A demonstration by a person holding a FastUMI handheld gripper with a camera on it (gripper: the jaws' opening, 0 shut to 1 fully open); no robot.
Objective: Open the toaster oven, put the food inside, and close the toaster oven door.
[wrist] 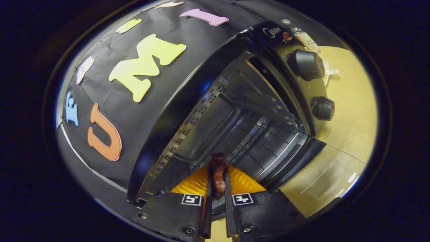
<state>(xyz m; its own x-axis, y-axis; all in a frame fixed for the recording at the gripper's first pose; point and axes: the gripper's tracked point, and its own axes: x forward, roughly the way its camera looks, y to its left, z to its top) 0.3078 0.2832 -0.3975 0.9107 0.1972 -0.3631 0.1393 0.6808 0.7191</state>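
Gripping a reddish-brown piece of food (218, 174) between both fingers, the claw (217, 183) is clenched on it at the mouth of the toaster oven (208, 111). That oven stands open, its dark inside and wire rack (265, 141) just beyond the food. Two black knobs (307, 64) sit on the oven's control panel, with the wooden surface (352, 111) beside the oven.
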